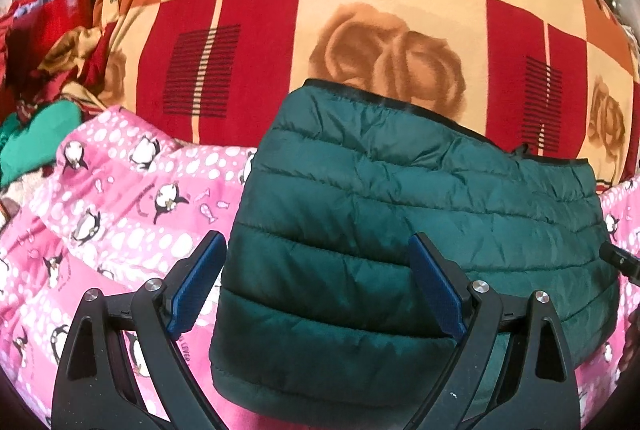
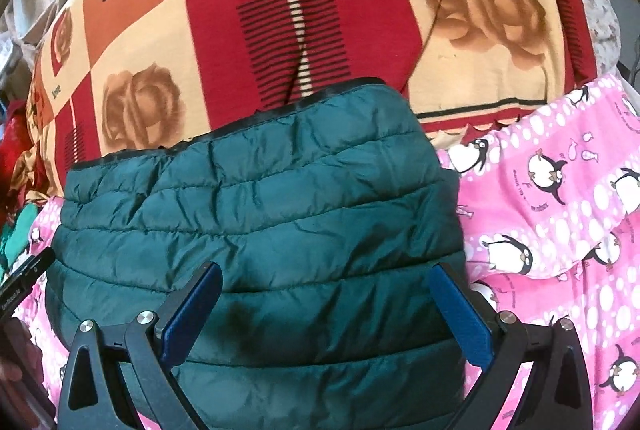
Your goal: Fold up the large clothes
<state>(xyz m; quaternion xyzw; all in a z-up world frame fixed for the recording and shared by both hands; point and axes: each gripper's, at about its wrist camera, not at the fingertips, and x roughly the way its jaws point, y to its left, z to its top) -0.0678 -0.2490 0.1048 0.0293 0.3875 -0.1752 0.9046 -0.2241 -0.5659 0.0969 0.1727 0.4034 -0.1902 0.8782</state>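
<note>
green quilted jacket (image 1: 400, 214) lies folded into a compact block, center of both views, on pink penguin blanket (image 1: 120, 198); its far edge overlaps the red/orange rose-print bedsheet (image 1: 360, 10). left gripper (image 1: 320, 286) released, jaws wide, hovering over the jacket's lower left corner, nothing pinched. right gripper (image 2: 326, 310) also released, jaws spread above jacket (image 2: 260, 210), blue pads (image 2: 464, 318) clear of fabric. clothes pile (image 1: 40, 70) at far left.

I count one green quilted jacket (image 1: 400, 198), folded. There are two grippers: the left gripper (image 1: 318, 286) and the right gripper (image 2: 328, 314), each with two blue pads. Under the jacket is one pink penguin blanket (image 1: 120, 198), and behind it one rose-patterned blanket (image 1: 360, 10).
</note>
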